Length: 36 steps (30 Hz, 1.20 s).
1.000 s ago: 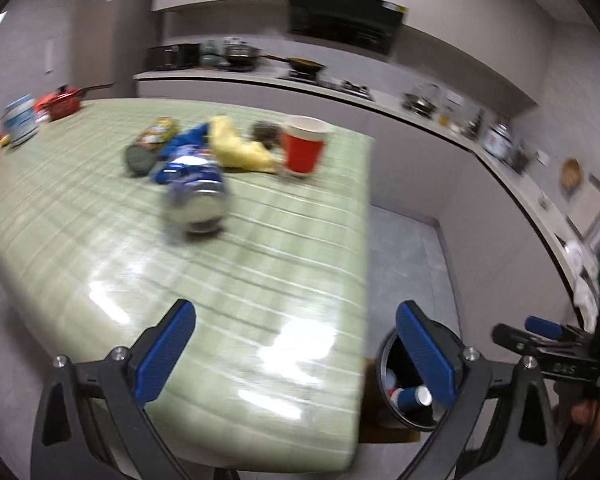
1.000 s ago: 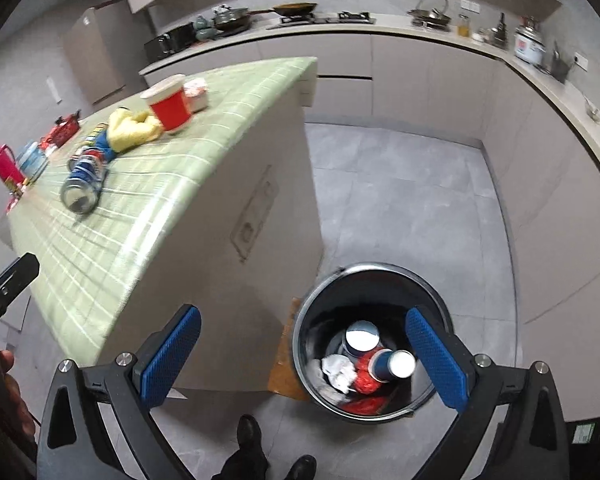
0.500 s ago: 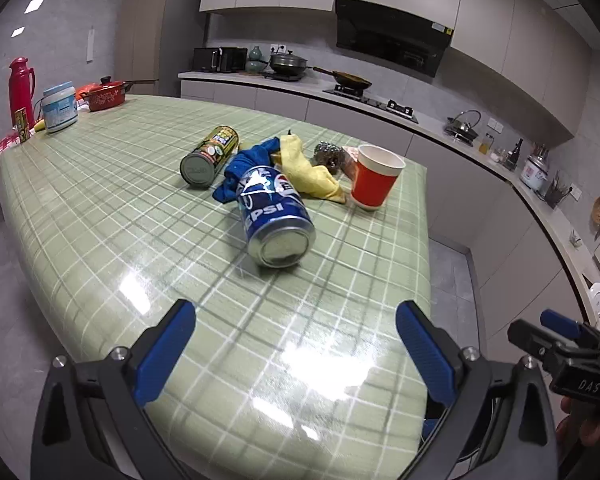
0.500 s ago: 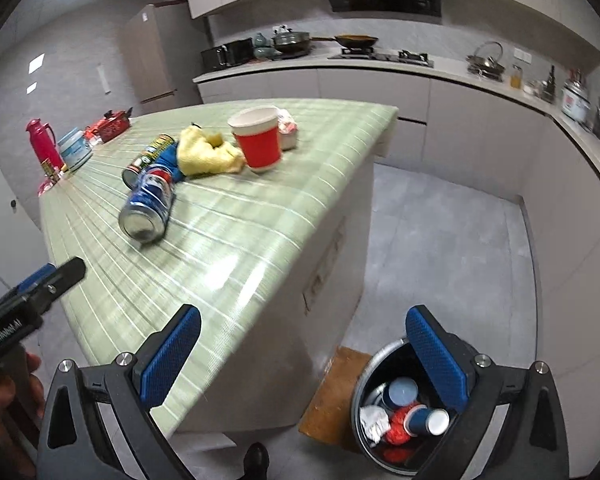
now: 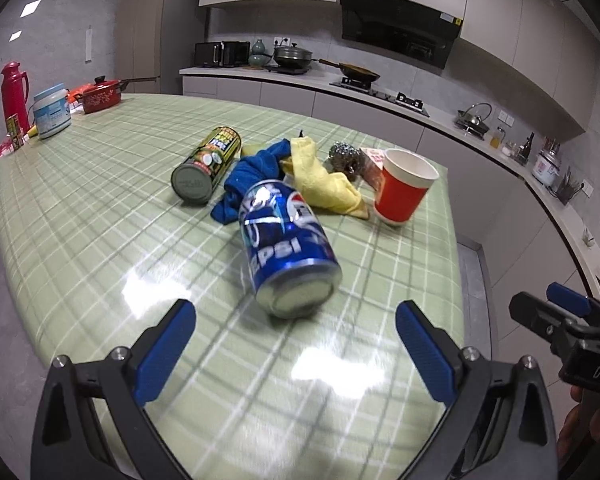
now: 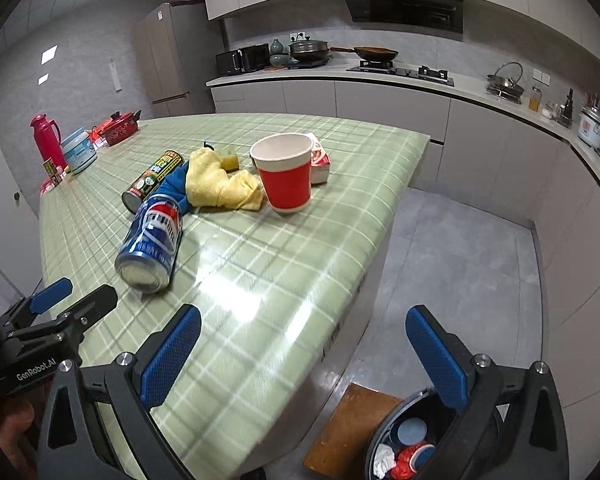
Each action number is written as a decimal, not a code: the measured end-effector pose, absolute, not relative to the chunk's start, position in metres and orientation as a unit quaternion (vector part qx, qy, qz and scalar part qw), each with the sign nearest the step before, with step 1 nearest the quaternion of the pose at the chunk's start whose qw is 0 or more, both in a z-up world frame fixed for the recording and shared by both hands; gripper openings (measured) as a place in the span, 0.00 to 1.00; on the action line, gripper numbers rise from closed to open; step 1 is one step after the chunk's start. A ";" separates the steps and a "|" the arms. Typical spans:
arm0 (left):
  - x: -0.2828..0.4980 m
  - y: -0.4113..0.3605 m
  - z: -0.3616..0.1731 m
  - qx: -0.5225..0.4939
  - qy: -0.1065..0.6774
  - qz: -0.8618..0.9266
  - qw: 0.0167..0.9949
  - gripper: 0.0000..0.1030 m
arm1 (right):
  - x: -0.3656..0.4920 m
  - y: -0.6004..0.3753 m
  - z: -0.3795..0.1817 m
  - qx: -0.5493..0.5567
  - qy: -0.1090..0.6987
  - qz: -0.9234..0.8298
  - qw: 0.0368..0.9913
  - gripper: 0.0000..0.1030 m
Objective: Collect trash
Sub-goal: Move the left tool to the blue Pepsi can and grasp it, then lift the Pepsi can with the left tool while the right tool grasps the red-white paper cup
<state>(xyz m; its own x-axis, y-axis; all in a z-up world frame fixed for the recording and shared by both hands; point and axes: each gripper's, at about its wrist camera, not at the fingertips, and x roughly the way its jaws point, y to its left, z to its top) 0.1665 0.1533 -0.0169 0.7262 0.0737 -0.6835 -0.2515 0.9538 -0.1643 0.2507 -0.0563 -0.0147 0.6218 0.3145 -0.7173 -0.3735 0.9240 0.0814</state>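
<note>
A blue Pepsi can (image 5: 288, 244) (image 6: 151, 240) lies on its side on the green checked table (image 5: 100, 216), its end facing my left gripper (image 5: 296, 344), which is open and just short of it. Behind the can lie a green and yellow can (image 5: 208, 164) (image 6: 152, 180), a blue cloth (image 5: 252, 176), a yellow cloth (image 5: 320, 176) (image 6: 220, 184) and an upright red paper cup (image 5: 404, 188) (image 6: 285, 172). My right gripper (image 6: 300, 352) is open and empty over the table's near corner. The black trash bin (image 6: 408, 444) stands on the floor below it.
A steel scourer (image 5: 342, 156) and a small red and white box (image 6: 319, 160) sit behind the cup. A red flask (image 5: 14, 92), a white tub (image 5: 52, 110) and a red pot (image 5: 100, 94) stand at the table's far left. Kitchen counters line the back and right walls.
Both grippers have swung up from the bin and floor toward the table. The left gripper has come closer to the Pepsi can. The right gripper now faces the cup.
</note>
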 end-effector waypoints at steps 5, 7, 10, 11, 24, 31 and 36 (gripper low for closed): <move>0.191 0.158 -0.024 -0.130 0.370 0.082 0.916 0.96 | 0.278 -0.041 -0.015 -0.037 0.390 0.189 0.900 1.00; 0.199 0.161 -0.029 -0.134 0.375 0.080 0.914 0.96 | 0.288 -0.034 -0.017 -0.037 0.392 0.189 0.900 1.00; 0.209 0.167 -0.033 -0.135 0.377 0.080 0.913 0.94 | 0.302 -0.026 -0.021 -0.037 0.394 0.187 0.899 1.00; 0.212 0.167 -0.034 -0.125 0.375 0.081 0.915 0.93 | 0.307 -0.023 -0.023 -0.037 0.395 0.187 0.899 1.00; 0.226 0.222 -0.049 -0.121 0.397 0.079 0.906 0.78 | 0.372 0.027 -0.047 -0.050 0.401 0.182 0.897 1.00; 0.232 0.223 -0.047 -0.129 0.395 0.063 0.907 0.78 | 0.398 0.042 -0.054 -0.057 0.393 0.164 0.903 1.00; 0.240 0.230 -0.049 -0.138 0.394 0.049 0.907 0.68 | 0.411 0.045 -0.061 -0.057 0.401 0.153 0.901 0.77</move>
<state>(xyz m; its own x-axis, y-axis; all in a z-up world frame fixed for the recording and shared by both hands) 0.2400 0.2302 -0.0489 0.6848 -0.0201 -0.7284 -0.1967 0.9574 -0.2114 0.4106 0.0453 -0.0610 0.6318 0.2311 -0.7399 -0.3216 0.9466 0.0210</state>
